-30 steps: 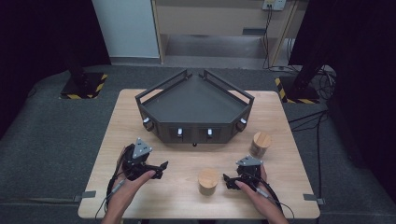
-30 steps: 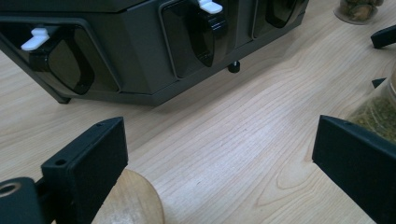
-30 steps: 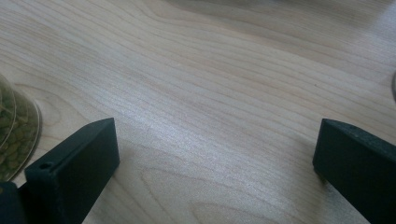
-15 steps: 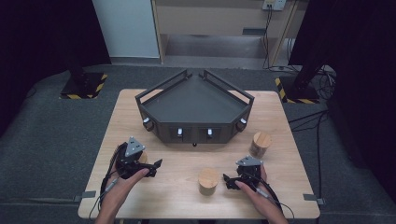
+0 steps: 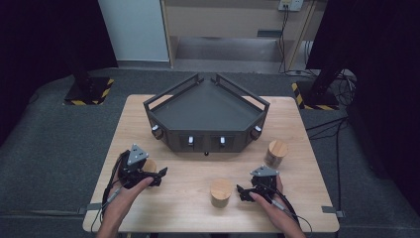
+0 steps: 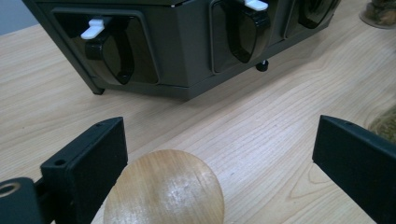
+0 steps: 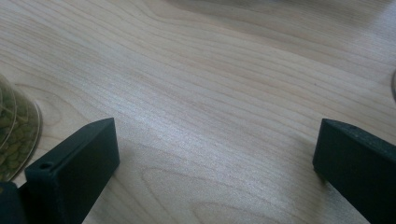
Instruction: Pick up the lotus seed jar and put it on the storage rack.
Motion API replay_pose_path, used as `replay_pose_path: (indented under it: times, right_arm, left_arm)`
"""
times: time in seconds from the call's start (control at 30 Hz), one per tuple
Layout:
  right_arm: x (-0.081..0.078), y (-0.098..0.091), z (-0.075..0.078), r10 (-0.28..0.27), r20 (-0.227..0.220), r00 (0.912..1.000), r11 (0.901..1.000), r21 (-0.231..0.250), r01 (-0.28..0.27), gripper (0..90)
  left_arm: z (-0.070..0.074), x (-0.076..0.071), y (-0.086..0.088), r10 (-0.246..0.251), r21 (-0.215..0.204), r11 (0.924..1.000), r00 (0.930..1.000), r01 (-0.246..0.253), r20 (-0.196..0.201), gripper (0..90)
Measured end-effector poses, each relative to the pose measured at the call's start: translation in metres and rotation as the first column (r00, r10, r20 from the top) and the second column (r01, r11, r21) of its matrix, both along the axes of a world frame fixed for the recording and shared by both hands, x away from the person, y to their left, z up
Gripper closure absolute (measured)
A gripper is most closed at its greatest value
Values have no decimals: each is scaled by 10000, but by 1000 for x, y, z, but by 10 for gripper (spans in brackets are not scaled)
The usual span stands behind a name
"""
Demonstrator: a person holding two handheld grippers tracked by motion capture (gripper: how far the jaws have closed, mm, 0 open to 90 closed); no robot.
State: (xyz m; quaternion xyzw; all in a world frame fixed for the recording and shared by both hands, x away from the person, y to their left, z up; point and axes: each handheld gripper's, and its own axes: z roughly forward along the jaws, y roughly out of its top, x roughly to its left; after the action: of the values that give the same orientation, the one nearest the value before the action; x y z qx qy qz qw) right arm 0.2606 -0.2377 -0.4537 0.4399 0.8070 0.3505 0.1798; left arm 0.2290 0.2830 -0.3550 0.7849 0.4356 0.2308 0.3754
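1. Left claw (image 5: 161,174) has shifted left and back over the last second; it now stands spread wide, released, around the round wooden-lidded jar (image 6: 164,189) at the near-left of the pale wooden surface (image 5: 198,213). The lid sits nearer the left jaw; contact unclear.
2. Right claw (image 5: 241,192) unchanged: jaws apart, empty, just right of a second wooden-lidded jar (image 5: 221,192).
3. Judgement: a grasp of the left jar looks imminent.
4. Dark angular tray (image 5: 208,106) untouched.

The table (image 5: 148,119) is showing pale, streaky wood grain. The angular tray (image 5: 205,111) toward its far edge is looking dark grey, with white levers (image 6: 92,29) on its front. The jar lids (image 5: 221,188) are glowing light tan, and both grippers, left (image 5: 159,175) and right (image 5: 241,192), are showing black.
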Motion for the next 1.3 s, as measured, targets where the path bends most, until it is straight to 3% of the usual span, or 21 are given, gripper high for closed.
replay_pose_path:
  times: [0.7, 1.3]
  right_arm:
    - [0, 0, 0, -1, -1, 10000, 10000, -2, 1, 5]
    - [0, 0, 0, -3, -2, 10000, 10000, 0, 3, 5]
  left_arm:
    - [-20, 5, 14, 617, -28, 9981, 9979, -618, -199, 24]
    - [-38, 6, 18, 859, 123, 9963, 9950, -853, -511, 26]
